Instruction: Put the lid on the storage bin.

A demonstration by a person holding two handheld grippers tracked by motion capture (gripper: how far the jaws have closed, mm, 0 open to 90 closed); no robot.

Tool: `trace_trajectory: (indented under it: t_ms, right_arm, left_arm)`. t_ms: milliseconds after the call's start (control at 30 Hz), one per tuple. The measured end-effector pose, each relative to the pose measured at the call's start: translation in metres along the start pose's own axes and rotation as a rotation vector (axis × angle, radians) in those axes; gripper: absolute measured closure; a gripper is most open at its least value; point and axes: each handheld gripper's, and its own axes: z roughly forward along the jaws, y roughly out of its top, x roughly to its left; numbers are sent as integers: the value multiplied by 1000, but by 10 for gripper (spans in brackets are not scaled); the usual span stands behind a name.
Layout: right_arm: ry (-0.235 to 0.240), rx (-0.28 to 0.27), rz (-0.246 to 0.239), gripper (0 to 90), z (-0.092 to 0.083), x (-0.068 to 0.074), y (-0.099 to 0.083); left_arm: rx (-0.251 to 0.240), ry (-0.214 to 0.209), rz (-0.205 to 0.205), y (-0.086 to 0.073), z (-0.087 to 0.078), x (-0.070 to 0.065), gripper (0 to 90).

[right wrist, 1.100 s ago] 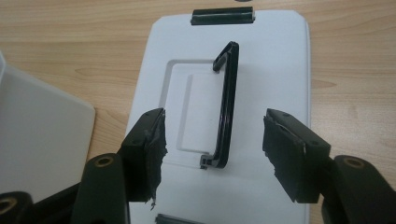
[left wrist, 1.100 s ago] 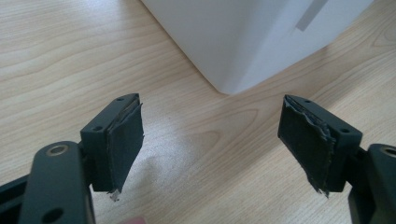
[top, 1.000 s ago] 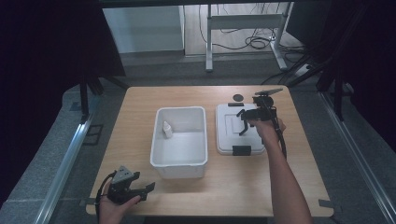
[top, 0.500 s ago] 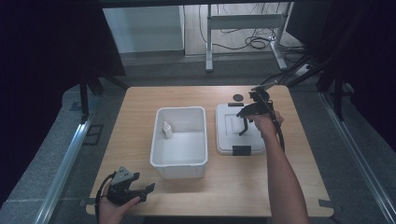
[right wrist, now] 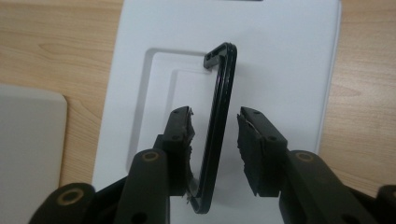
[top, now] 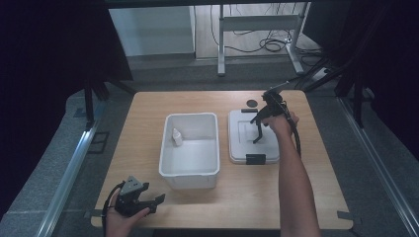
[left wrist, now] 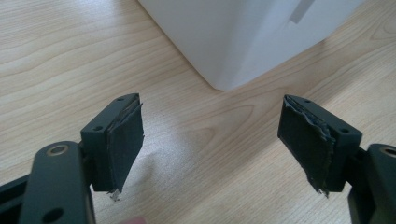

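Here my right gripper (right wrist: 215, 135) straddles the black clip (right wrist: 217, 121) at frame centre over the white lid (top: 252, 136), jaws narrowly parted, not clamped, so it could slip; left gripper (left wrist: 210, 140) gapes wide.

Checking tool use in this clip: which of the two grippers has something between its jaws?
The right gripper, above the white lid: a thin black bracket stands between its jaws. The left gripper, by the white bin, has bare table between its wide-open jaws.
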Motion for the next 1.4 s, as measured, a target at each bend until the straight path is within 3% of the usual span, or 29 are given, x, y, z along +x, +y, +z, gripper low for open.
trace_trajectory:
  t_ms: [467,600,933,1133,1400]
  right_arm:
    - [8,81,16,761,18,-2,2]
    - [25,60,40,825,22,-3,1]
    - [54,40,113,851,17,-3,-2]
    - [54,36,98,852,9,3,-3]
    - [81,-21,105,852,-29,4,-9]
  left_arm:
    - [-6,-2,1,0,-1,1,224]
    - [-5,-1,3,0,0,2,225]
    - [-4,-1,9,0,1,0,225]
    - [-5,1,4,0,0,2,225]
    - [-10,5,-2,0,-2,5,225]
